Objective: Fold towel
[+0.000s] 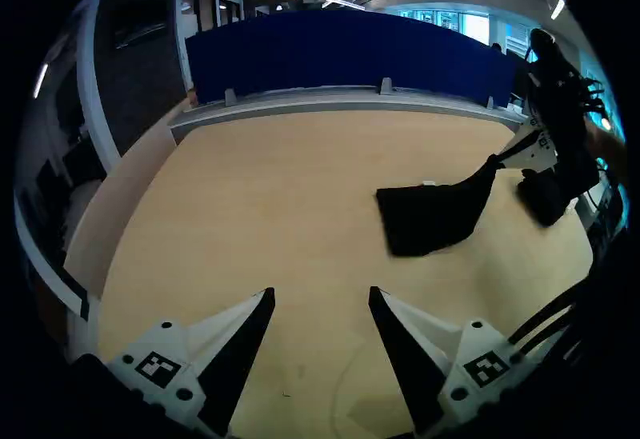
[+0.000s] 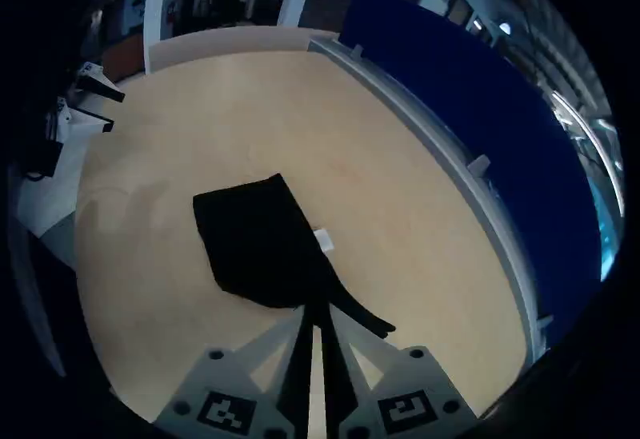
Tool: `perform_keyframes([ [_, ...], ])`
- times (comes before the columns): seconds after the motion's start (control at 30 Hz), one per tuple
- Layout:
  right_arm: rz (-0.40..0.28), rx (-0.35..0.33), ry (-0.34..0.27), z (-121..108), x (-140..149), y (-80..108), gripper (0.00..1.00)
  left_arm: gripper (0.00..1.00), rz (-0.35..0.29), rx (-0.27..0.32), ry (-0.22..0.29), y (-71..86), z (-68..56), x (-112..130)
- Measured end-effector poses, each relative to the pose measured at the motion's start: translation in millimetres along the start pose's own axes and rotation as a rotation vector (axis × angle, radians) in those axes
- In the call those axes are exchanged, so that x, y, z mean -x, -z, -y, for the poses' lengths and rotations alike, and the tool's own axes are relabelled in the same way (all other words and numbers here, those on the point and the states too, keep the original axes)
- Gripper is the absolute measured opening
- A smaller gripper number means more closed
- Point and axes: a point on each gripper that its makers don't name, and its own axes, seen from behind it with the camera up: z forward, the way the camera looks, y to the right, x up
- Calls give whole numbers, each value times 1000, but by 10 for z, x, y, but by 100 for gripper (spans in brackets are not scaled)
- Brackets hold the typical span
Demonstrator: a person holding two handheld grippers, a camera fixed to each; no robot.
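Observation:
A black towel [image 1: 432, 213] lies on the light wooden table [image 1: 264, 199], one corner drawn up to the right. My right gripper [image 1: 500, 159] pinches that raised corner in the left gripper view. In the right gripper view the towel [image 2: 256, 243] spreads ahead with a small white tag [image 2: 324, 240] at its edge, and my right gripper [image 2: 318, 309] is shut on its near corner. My left gripper [image 1: 320, 299] hovers open over bare table, well left of the towel, nothing between its fingers. It also appears far off as the left gripper [image 2: 102, 107] at the table's left edge.
A blue partition [image 1: 344, 51] with a grey rail runs along the table's far side, seen also as the partition [image 2: 496, 119]. A hand [image 1: 560, 95] and dark gear hold the right gripper near the right edge. The table's left edge [image 1: 120, 199] curves round.

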Motion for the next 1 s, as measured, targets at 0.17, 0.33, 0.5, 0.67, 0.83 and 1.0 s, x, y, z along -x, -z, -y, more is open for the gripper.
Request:
perform_keyframes([
  [0.17, 1, -28, 53, 110, -187, -127, 6, 87, -8, -14, 7, 96, 51, -14],
  [0.33, -6, -66, 117, 277, -426, -300, 6, 87, -21, -31, 20, 202, 110, -29],
  [0.5, -10, -118, 179, 538, -654, -526, 6, 87, -30, -59, 32, 299, 192, -15],
  [0.67, -5, -186, 217, 921, -782, -813, 6, 86, -30, -82, 53, 371, 259, 42],
  [0.83, 13, -255, 216, 1303, -748, -1099, 6, 87, -25, -99, 71, 400, 288, 115],
  [1.0, 46, -297, 186, 1507, -619, -1277, 6, 87, -23, -105, 77, 394, 299, 155],
])
